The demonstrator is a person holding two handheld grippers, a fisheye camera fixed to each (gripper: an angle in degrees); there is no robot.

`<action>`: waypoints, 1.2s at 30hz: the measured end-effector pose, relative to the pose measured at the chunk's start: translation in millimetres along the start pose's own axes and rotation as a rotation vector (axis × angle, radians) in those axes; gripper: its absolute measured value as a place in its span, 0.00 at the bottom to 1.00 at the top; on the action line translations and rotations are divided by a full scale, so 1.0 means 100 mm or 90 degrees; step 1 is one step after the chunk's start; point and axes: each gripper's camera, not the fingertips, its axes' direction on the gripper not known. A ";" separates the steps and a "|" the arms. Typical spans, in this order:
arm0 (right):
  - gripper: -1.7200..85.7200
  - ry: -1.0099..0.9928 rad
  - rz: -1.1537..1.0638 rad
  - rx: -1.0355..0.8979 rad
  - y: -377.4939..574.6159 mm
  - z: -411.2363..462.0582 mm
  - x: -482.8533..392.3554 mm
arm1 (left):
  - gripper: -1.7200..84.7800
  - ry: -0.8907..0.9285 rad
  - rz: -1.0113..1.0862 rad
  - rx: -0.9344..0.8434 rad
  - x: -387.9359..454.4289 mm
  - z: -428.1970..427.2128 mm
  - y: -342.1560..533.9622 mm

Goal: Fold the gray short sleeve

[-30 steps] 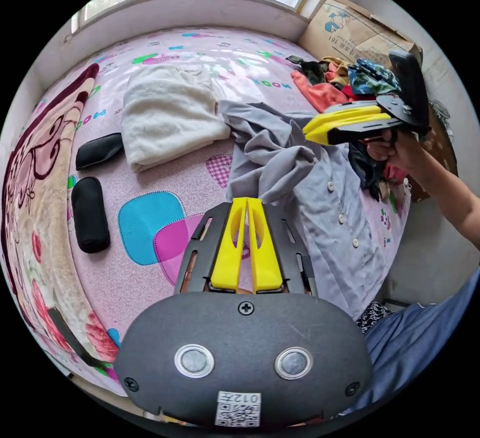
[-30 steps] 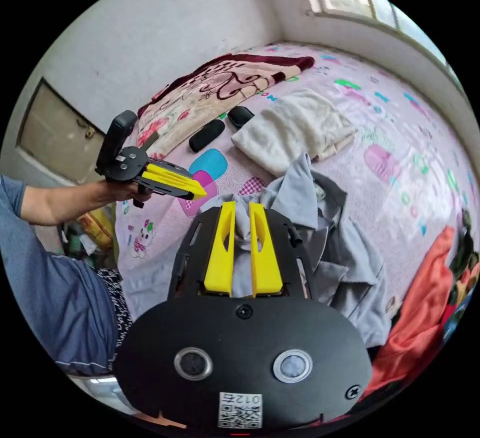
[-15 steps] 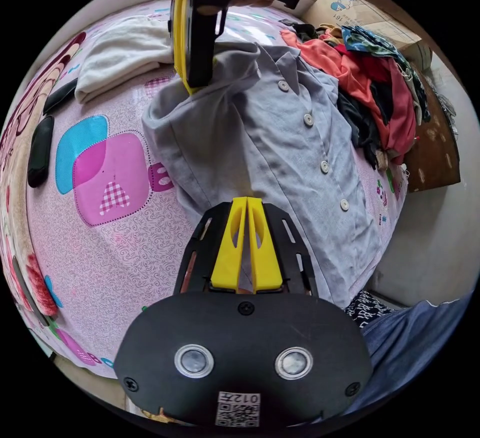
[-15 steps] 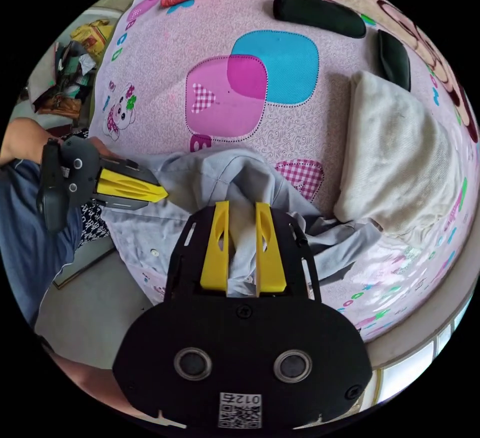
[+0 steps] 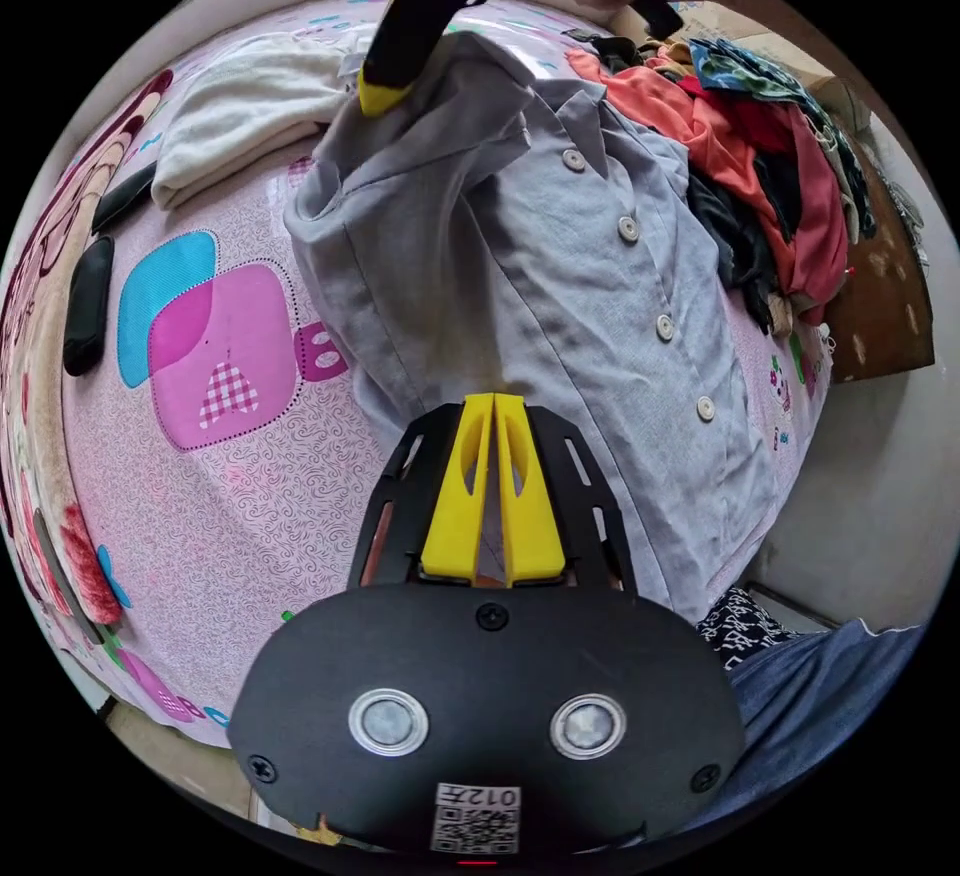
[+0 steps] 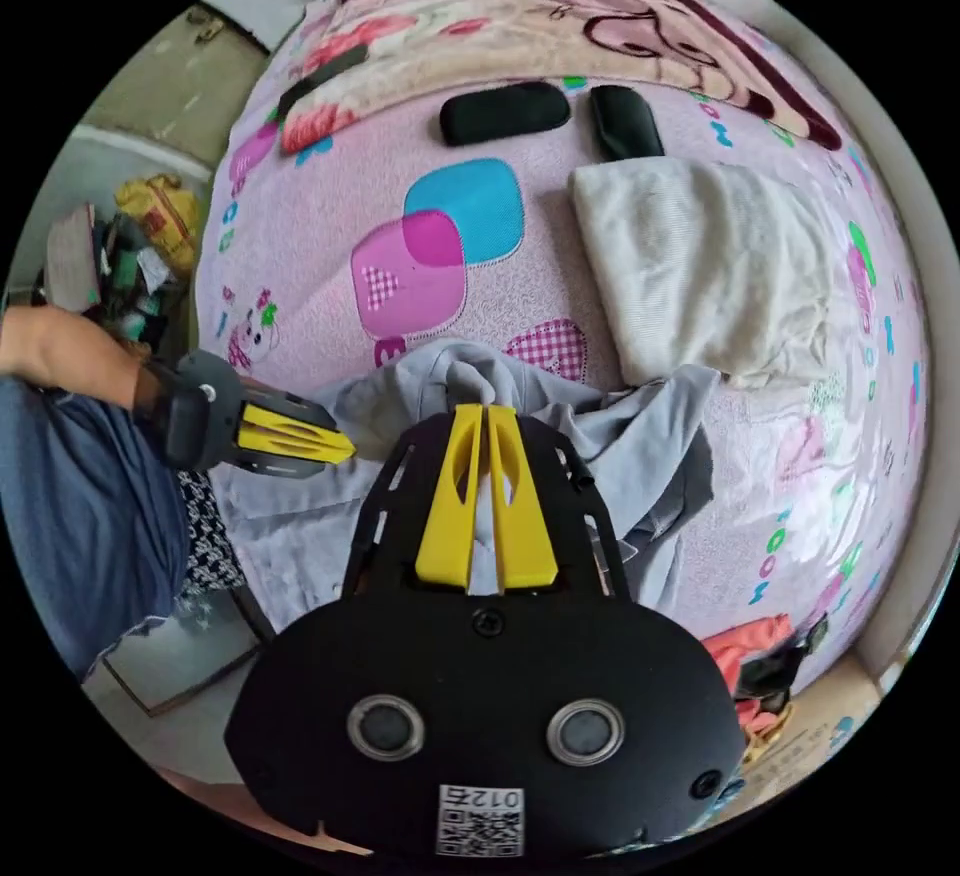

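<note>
The gray short sleeve shirt (image 5: pixel 560 296) hangs partly lifted over the pink bed sheet (image 5: pixel 230 516), button front showing. In the left gripper view my right gripper (image 5: pixel 380 96) comes in from the top, held in a hand and pinching the shirt's upper part. In the right gripper view that gripper (image 6: pixel 485 413) is shut on a bunched fold of the shirt (image 6: pixel 640 436). My left gripper (image 5: pixel 493 403) is shut, with its tips at the shirt's lower edge. I cannot tell whether cloth is pinched there. Its yellow jaws (image 6: pixel 340 444) touch the shirt's side near the bed edge.
A folded white cloth (image 5: pixel 250 111) and two black cases (image 5: pixel 88 301) lie farther up the bed. A heap of coloured clothes (image 5: pixel 760 146) and a cardboard box (image 5: pixel 700 16) sit at the bed's right side. A patterned blanket (image 6: pixel 560 16) covers the far part. The person's blue clothing (image 5: pixel 800 676) is close by.
The right gripper has raised the shirt's upper part off the bed and its jaws have closed tighter on the cloth. The left gripper has come down to the shirt's lower edge.
</note>
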 end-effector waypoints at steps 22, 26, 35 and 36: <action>0.11 0.182 -0.005 -0.006 0.05 -0.16 -0.58 | 0.02 0.006 -0.001 0.000 0.01 0.12 0.03; 0.10 0.232 -0.066 -0.123 -0.17 0.18 -0.66 | 0.02 0.009 0.000 0.006 0.02 0.14 0.05; 0.03 0.036 0.119 -0.013 -0.56 -0.86 -0.08 | 0.02 0.025 -0.007 0.020 0.02 0.16 0.08; 0.03 0.037 0.125 -0.013 -0.56 -0.92 -0.07 | 0.02 0.026 -0.009 0.021 0.03 0.16 0.09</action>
